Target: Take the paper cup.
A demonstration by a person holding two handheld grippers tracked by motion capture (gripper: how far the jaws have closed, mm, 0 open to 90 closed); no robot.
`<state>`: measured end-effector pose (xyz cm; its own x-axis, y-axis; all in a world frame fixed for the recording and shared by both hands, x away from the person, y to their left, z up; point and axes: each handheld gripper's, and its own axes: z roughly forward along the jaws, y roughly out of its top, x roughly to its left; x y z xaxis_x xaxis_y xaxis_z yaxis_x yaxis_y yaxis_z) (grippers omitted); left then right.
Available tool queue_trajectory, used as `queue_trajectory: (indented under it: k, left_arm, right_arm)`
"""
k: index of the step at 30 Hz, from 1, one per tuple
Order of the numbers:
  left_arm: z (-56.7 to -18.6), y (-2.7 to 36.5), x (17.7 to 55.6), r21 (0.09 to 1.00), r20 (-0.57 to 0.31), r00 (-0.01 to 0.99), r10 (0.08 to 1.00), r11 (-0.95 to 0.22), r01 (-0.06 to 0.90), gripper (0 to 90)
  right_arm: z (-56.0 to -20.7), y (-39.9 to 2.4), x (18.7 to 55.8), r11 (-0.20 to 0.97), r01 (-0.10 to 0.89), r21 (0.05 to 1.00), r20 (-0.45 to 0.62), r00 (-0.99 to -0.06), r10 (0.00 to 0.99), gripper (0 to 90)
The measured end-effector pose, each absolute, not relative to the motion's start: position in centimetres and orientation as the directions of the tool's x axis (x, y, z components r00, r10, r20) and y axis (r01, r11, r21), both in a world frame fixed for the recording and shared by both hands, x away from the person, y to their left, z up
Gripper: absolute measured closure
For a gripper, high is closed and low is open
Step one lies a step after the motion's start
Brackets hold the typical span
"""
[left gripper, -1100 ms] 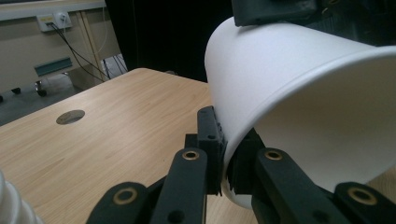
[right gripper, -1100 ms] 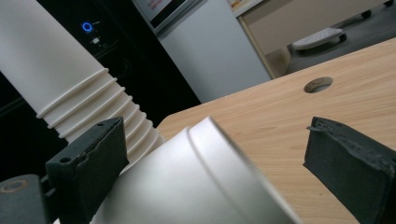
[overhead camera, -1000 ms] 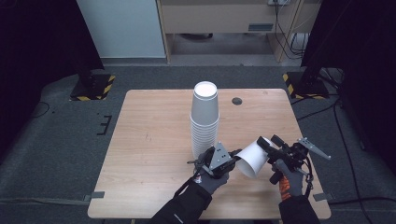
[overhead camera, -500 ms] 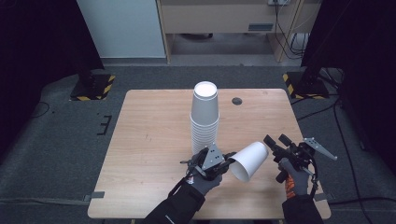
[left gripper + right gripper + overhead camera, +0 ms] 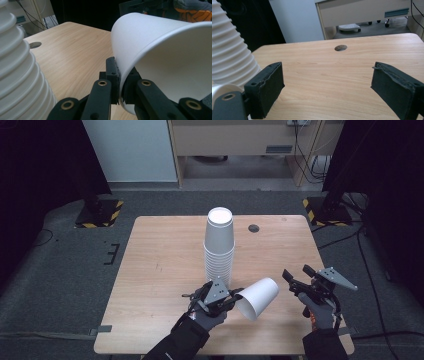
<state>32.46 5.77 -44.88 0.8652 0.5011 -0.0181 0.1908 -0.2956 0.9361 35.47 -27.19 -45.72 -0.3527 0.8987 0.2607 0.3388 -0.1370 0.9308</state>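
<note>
While the left gripper [image 5: 235, 296] pinches the rim wall of a single white paper cup [image 5: 257, 297], one jaw inside the mouth and one outside as the left gripper view shows [image 5: 120, 82], the cup hangs tilted on its side above the near part of the wooden table [image 5: 165, 265], its closed base pointing right and slightly away. It sits just to the near right of the tall stack of white paper cups [image 5: 219, 247] that stands upside down at the middle of the table, and it touches neither the stack nor the tabletop as far as the high view tells. The right gripper [image 5: 296, 281] waits well apart to the right, its jaws spread wide with nothing between them, its own view looking across bare wood [image 5: 342, 75] toward the cable hole [image 5: 340, 47]. The step in hand looks like carrying one separated cup in the left gripper's hold. Next, the cup probably needs turning upright or mouth-down and setting on a free patch of table, keeping the thin rim from crumpling.
</note>
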Motion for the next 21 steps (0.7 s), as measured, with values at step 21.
queue_trajectory:
  k: [21]
  left_arm:
    - [-45.5, 9.9, 31.8, 0.914, -0.061, 0.867, 0.495, -0.322, 0.248, 85.3]
  right_arm:
    - [-46.8, -27.0, 35.8, -0.012, 0.388, 0.922, 0.163, -0.357, 0.92, 10.8]
